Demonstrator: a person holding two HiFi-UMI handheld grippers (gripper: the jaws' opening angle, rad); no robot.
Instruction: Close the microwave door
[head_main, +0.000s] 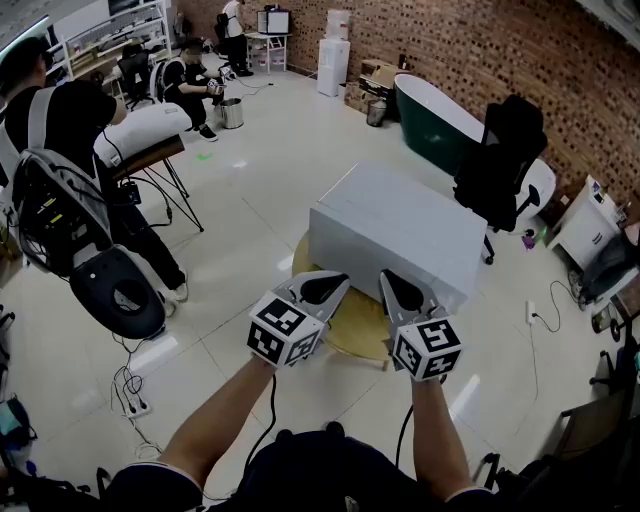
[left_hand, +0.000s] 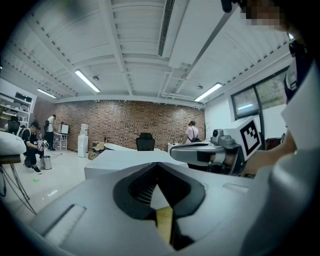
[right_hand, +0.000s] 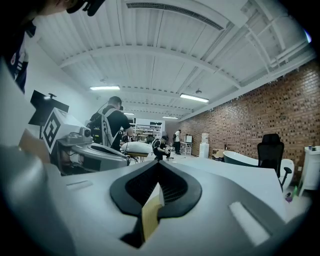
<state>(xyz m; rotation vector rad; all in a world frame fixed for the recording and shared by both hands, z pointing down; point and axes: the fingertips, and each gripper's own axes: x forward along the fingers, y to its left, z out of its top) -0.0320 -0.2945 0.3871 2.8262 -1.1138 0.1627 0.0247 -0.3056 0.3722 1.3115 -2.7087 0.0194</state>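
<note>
The microwave (head_main: 400, 225), a plain grey box, sits on a round wooden table (head_main: 360, 335) at the middle of the head view. I cannot tell which face carries the door; the near face looks flat and flush.

The 2 grippers are held side by side at 6 o'clock of the microwave, both pointing at its near face. The left gripper (head_main: 335, 281) has its tip near the lower left part of that face. Its jaws are together at the tips, with nothing between them. The right gripper (head_main: 389, 276) lies just beside it at 3 o'clock. Its jaws also meet at the tips and hold nothing. Whether either tip touches the microwave cannot be told.

A black chair (head_main: 505, 150) stands at 2 o'clock of the microwave, a dark tub (head_main: 435, 120) at 1 o'clock.
</note>
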